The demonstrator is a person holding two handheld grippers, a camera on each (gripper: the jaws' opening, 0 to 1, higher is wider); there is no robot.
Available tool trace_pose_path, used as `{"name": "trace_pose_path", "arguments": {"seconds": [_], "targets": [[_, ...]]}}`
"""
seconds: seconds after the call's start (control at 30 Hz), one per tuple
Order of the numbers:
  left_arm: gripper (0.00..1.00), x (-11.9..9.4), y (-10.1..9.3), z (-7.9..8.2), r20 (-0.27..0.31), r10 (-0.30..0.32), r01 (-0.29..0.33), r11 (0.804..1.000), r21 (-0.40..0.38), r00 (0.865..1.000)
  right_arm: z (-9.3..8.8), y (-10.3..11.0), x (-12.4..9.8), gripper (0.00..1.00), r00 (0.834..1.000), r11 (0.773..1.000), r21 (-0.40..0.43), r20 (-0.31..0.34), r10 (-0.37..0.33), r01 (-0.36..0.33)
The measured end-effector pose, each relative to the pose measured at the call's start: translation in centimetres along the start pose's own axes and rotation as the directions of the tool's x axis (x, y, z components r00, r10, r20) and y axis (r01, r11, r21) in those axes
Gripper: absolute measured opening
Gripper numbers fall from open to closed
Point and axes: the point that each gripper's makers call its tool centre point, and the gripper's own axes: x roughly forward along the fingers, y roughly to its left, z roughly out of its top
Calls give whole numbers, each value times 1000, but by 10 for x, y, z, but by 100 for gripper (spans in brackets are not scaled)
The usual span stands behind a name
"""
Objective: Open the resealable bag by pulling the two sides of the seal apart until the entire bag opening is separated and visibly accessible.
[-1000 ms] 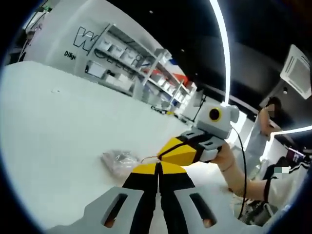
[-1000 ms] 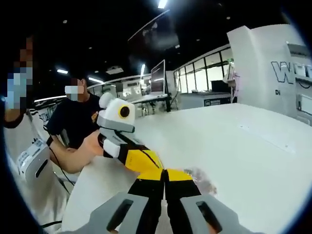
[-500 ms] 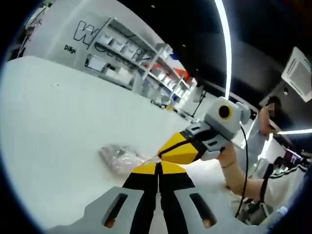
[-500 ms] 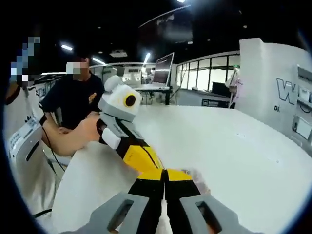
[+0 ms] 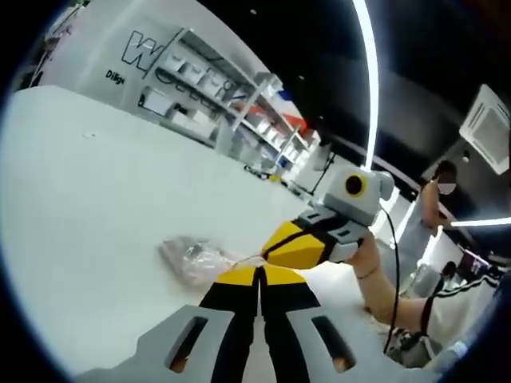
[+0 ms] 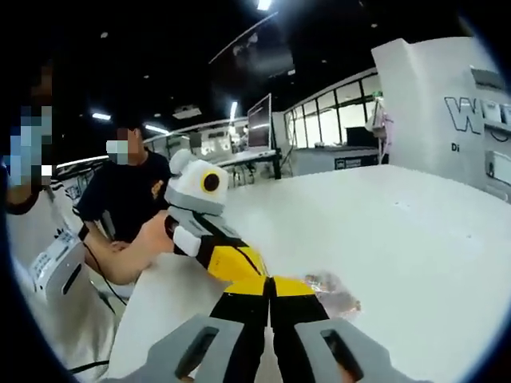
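A small clear resealable bag (image 5: 194, 258), crumpled, is low over the white table (image 5: 88, 191); whether it rests on the table I cannot tell. A thin edge of it runs to my left gripper (image 5: 259, 275), whose yellow-tipped jaws are shut on that edge. From the right, my right gripper (image 5: 265, 254) meets it tip to tip, held by a hand. In the right gripper view the bag (image 6: 335, 292) lies just right of my right gripper (image 6: 271, 285), jaws shut on its edge. The left gripper (image 6: 249, 271) comes in from the left, its tips touching.
A shelving rack (image 5: 211, 100) with bins stands along the far wall beyond the table. A person (image 6: 128, 199) in a dark shirt sits at the table's edge near the left gripper. Desks with a monitor (image 6: 259, 121) stand behind. Bare tabletop (image 6: 415, 231) stretches beyond the bag.
Both cameras swung a little and back. The grippers stay shut and tip to tip on the bag's edge, and the bag keeps its place in front of them.
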Motion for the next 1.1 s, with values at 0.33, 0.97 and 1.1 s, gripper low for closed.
{"name": "trace_pose_path", "arguments": {"seconds": [0.33, 0.97, 1.1], "targets": [[5, -1, 1, 4, 33, -5, 5, 1000, -12, 999, 3, 3, 0, 0, 1000, 1000, 29, 22, 12, -12], [3, -3, -3, 8, 61, -39, 40, 999, -26, 997, 3, 7, 0, 0, 999, 998, 50, 32, 28, -30], [2, -3, -3, 7, 59, -38, 39, 999, -19, 998, 3, 7, 1, 0, 999, 998, 51, 30, 28, -30]]}}
